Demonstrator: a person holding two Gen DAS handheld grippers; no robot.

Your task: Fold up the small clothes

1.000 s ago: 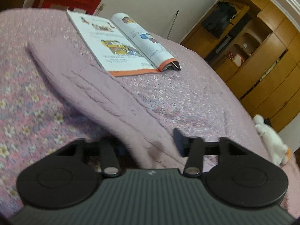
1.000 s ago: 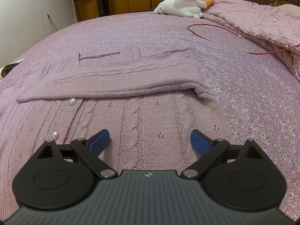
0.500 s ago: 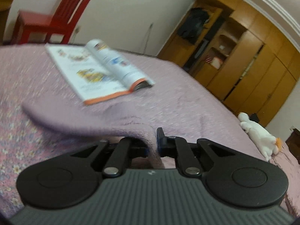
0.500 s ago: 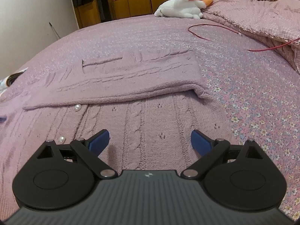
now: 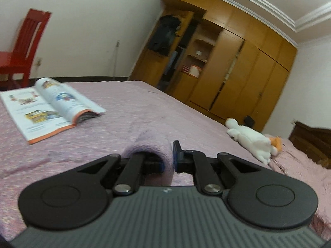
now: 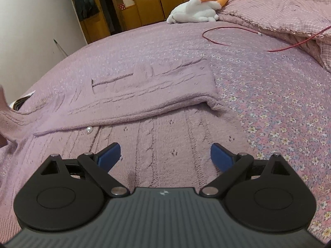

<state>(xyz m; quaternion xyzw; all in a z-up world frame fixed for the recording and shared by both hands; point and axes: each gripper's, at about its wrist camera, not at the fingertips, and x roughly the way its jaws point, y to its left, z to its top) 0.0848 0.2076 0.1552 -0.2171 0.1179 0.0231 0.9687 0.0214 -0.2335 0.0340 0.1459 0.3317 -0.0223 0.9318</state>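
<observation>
Since a second ago the left gripper [image 5: 172,161] has risen off the bed [image 5: 128,107], its fingers [image 5: 176,155] now clamped together on a fold of the lilac cardigan's sleeve [image 5: 153,146], lifted clear of the bedspread. The open magazine [image 5: 47,107], which lay just beyond the sleeve, now sits well apart from it, toward the red chair [image 5: 22,45]. The right gripper [image 6: 165,156] hovers over the body of the lilac cardigan [image 6: 161,140], its blue fingers [image 6: 108,155] spread wide apart with nothing between them. One sleeve lies folded across the cardigan's chest; the other rises at its left edge. Beyond the cardigan lie a red cable [image 6: 227,41] and a white plush toy [image 6: 196,10].
</observation>
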